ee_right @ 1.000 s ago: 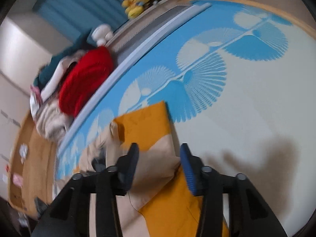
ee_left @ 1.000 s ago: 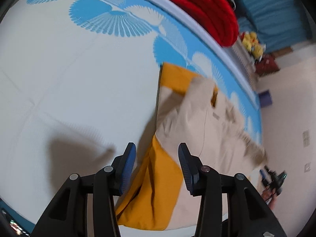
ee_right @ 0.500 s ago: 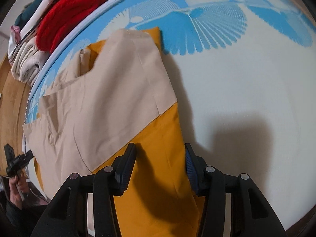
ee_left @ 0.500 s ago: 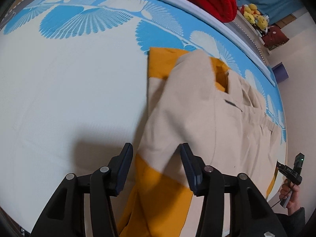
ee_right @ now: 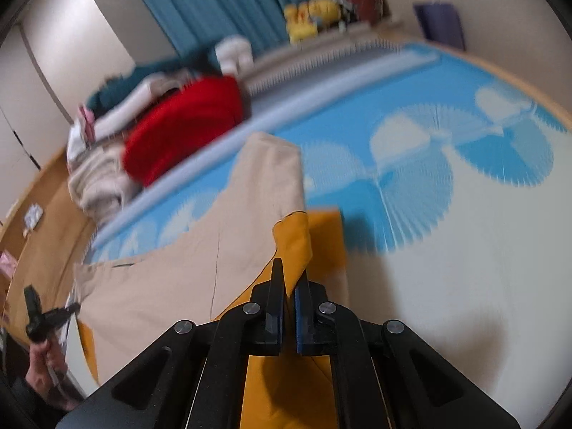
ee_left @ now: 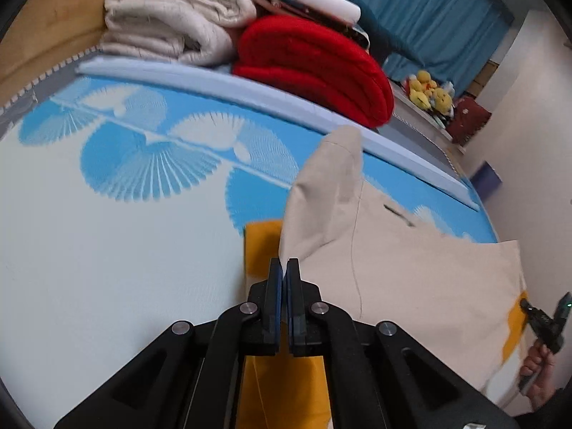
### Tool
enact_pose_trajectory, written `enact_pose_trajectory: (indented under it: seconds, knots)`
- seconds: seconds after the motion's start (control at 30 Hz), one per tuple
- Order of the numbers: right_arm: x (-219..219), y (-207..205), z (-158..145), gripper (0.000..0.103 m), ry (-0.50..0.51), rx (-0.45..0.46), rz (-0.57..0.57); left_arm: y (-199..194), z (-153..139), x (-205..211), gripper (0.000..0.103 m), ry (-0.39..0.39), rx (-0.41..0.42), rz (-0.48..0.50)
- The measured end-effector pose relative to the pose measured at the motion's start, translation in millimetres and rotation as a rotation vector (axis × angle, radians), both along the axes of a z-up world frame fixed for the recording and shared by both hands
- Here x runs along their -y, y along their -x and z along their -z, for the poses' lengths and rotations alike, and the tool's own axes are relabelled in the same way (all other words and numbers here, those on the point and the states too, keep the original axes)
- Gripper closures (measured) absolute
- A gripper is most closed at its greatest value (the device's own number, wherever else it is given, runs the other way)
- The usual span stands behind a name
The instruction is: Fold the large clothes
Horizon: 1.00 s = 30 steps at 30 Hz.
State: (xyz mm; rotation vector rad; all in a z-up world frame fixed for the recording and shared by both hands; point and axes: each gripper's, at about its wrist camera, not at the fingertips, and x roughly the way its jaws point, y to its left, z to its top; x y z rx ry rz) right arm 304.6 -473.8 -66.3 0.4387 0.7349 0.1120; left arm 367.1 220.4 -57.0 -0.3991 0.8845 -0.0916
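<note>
A large beige and orange garment (ee_left: 400,261) lies on a bed with a white and blue fan-patterned sheet (ee_left: 107,236). My left gripper (ee_left: 284,268) is shut on the garment's beige edge and holds it lifted off the sheet. My right gripper (ee_right: 289,279) is shut on an orange edge of the same garment (ee_right: 171,279), also raised. The beige part drapes between the two grips, and an orange layer (ee_left: 261,246) lies under it. The right wrist view is blurred by motion.
Folded cream blankets (ee_left: 171,25) and a red blanket (ee_left: 314,68) are stacked along the bed's far edge. Yellow plush toys (ee_left: 429,94) sit on a shelf before blue curtains (ee_left: 422,10). A wooden floor (ee_right: 39,225) lies beside the bed.
Both grippers were open over the garment; both have shut on its edge and lifted it. Both views have tilted up toward the far side of the bed.
</note>
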Motion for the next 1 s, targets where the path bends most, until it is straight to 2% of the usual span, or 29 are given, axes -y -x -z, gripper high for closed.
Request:
enact_pose_trajectory:
  seconds: [0.03, 0.1, 0.13, 0.2, 0.23, 0.27, 0.33, 0.4, 0.43, 0.47, 0.53, 0.57, 0.63, 0.67, 0.77, 0.83, 0.87, 0.93, 1.0]
  knots:
    - [-3.2, -5.4, -0.2, 0.099, 0.024, 0.012, 0.015, -6.6, 4.5, 2.1, 0.102, -0.011, -0.012, -0.008]
    - [-12.7, -23.1, 10.1, 0.099, 0.061, -0.033, 0.034, -22.5, 26.0, 5.6, 0.102, -0.035, -0.091, -0.008]
    - [-13.3, -30.6, 20.3, 0.099, 0.075, -0.078, 0.039, -30.4, 41.8, 9.8, 0.102, -0.061, -0.152, 0.002]
    - [-12.9, -51.5, 52.2, 0.099, 0.115, -0.228, 0.043, -38.4, 62.3, 17.4, 0.102, -0.115, -0.231, 0.020]
    - [-15.3, -60.1, 69.4, 0.099, 0.136, -0.305, 0.037, -41.2, 66.3, 19.5, 0.102, -0.136, -0.243, 0.017]
    - [-17.0, -64.5, 78.3, 0.099, 0.149, -0.338, 0.034, -41.0, 64.7, 18.9, 0.102, -0.138, -0.231, 0.005]
    - [-21.9, -68.4, 74.5, 0.099, 0.171, -0.313, 0.039, -41.1, 50.7, 12.5, 0.102, -0.109, -0.164, -0.038]
    - [-25.4, -66.9, 54.8, 0.099, 0.184, -0.224, 0.062, -41.4, 42.0, 9.9, 0.102, -0.099, -0.115, -0.049]
    - [-25.5, -65.4, 48.1, 0.099, 0.176, -0.189, 0.076, -43.1, 45.1, 12.0, 0.100, -0.114, -0.131, -0.044]
    - [-25.8, -63.8, 43.3, 0.099, 0.163, -0.161, 0.092, -46.9, 55.4, 15.2, 0.098, -0.130, -0.189, -0.029]
    - [-26.8, -69.2, 50.9, 0.097, 0.174, -0.203, 0.107, -50.9, 70.0, 17.6, 0.095, -0.138, -0.285, -0.016]
    - [-27.6, -74.1, 62.8, 0.090, 0.180, -0.268, 0.112, -50.0, 69.6, 17.0, 0.094, -0.148, -0.289, -0.025]
    - [-23.3, -77.1, 73.6, 0.089, 0.194, -0.343, 0.135, -41.8, 55.6, 16.2, 0.094, -0.199, -0.246, -0.055]
    - [-21.6, -75.0, 71.5, 0.088, 0.204, -0.336, 0.144, -35.6, 43.5, 16.7, 0.092, -0.218, -0.209, -0.054]
    - [-26.4, -62.1, 52.5, 0.086, 0.276, -0.271, 0.135, -21.6, 29.6, 24.0, 0.080, -0.155, -0.158, 0.046]
    - [-36.5, -54.0, 42.0, 0.084, 0.318, -0.224, 0.087, -15.1, 40.2, 40.7, 0.071, -0.071, -0.209, 0.205]
    - [-43.8, -48.4, 40.1, 0.083, 0.305, -0.207, 0.019, -12.7, 50.4, 51.3, 0.070, -0.060, -0.253, 0.274]
    - [-52.2, -46.2, 55.1, 0.083, 0.242, -0.269, -0.102, -7.9, 68.2, 65.5, 0.070, -0.143, -0.311, 0.332]
    - [-58.9, -45.0, 83.0, 0.083, 0.279, -0.407, -0.172, -1.7, 92.5, 75.4, 0.069, -0.257, -0.386, 0.373]
